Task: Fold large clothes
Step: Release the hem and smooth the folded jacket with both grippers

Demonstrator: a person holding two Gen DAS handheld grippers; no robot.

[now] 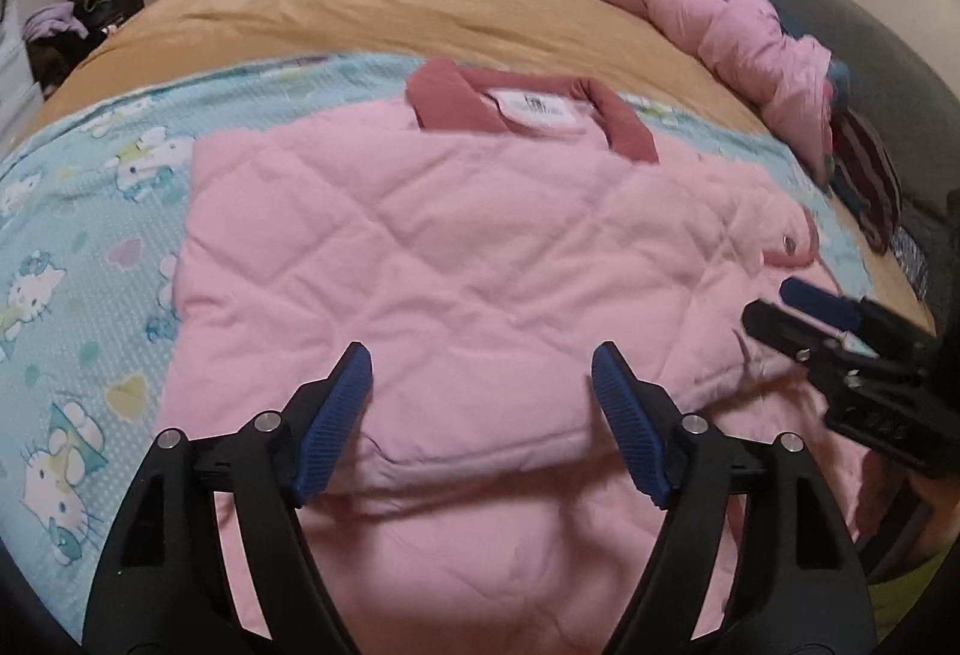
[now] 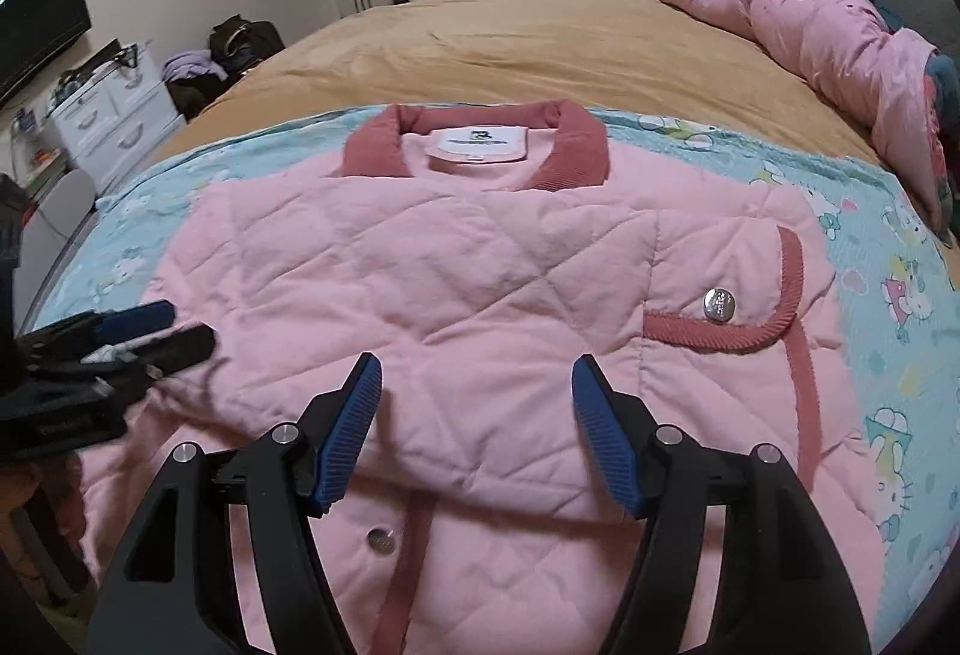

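Bags: a dark heap of bags (image 2: 237,39) and a lilac cloth sit on the floor at the far left, past the bed's corner.
Sheet: a pale blue cartoon-cat sheet (image 1: 84,247) covers the near half of the bed, showing on both sides of the jacket.
My left claw: my left claw (image 1: 482,373) is released, its blue pads spread wide over the folded lower edge of the jacket, with nothing pinched between them. In the right wrist view it shows at the left edge (image 2: 162,328).
Jacket: the pink quilted jacket (image 2: 480,283) lies flat on the blue sheet in the middle, collar away from me, with its hem end folded up over the body.
Collar: a darker rose ribbed collar (image 2: 579,132) with a white label inside it, at the jacket's far end.
Snap: a silver snap (image 2: 718,304) sits on a rose-trimmed flap on the jacket's right side.
My right claw: my right claw (image 2: 477,379) is also released, pads apart above the jacket's fold, holding nothing.
Bedspread: a tan bedspread (image 1: 372,6) covers the far half of the bed.
Pile: a pink puffy garment (image 2: 840,30) is heaped with teal cloth at the far right, well apart from the jacket.
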